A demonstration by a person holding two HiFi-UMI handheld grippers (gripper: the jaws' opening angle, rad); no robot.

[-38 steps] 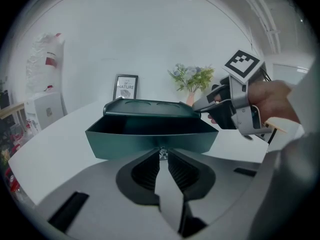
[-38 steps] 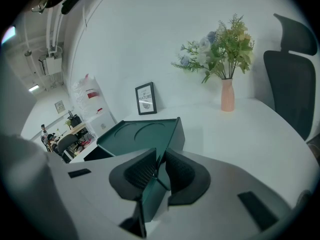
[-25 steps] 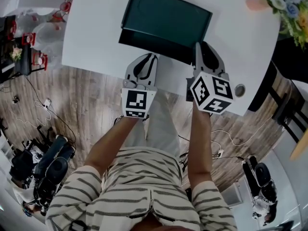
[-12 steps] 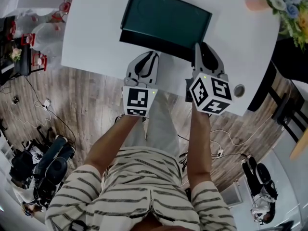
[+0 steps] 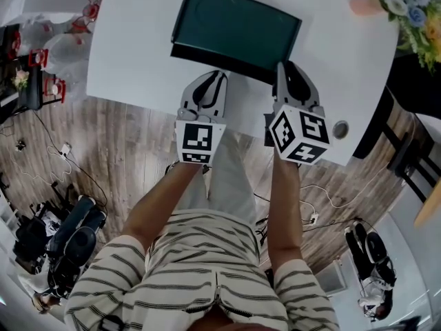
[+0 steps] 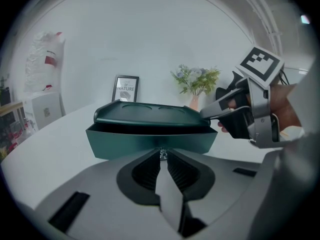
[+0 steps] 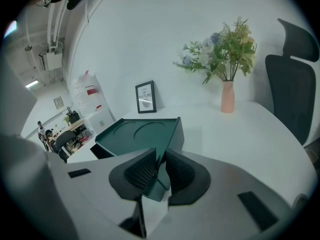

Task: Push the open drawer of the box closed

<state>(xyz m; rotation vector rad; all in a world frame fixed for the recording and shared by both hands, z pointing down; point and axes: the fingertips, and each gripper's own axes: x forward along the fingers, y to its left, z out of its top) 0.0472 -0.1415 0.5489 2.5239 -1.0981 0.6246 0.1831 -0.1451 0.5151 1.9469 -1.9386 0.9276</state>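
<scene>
A dark green box (image 5: 238, 26) lies on the white table (image 5: 131, 54), with its drawer (image 5: 220, 59) sticking out a little toward me. My left gripper (image 5: 219, 76) is shut, and its tips rest against the drawer front (image 6: 125, 141) near the middle. My right gripper (image 5: 281, 67) is also shut, at the box's near right corner. In the left gripper view the right gripper (image 6: 207, 113) touches that corner just under the lid (image 6: 150, 113). In the right gripper view the box top (image 7: 140, 134) lies just past the closed jaws.
A pink vase of flowers (image 7: 227, 96) and a small framed picture (image 7: 145, 97) stand behind the box. A dark chair (image 7: 292, 91) is at the far right. A round grommet (image 5: 340, 129) sits near the table's front edge, by my right gripper.
Both grippers have edged slightly forward toward the box, and the strip of drawer sticking out looks a bit narrower than a second ago.
</scene>
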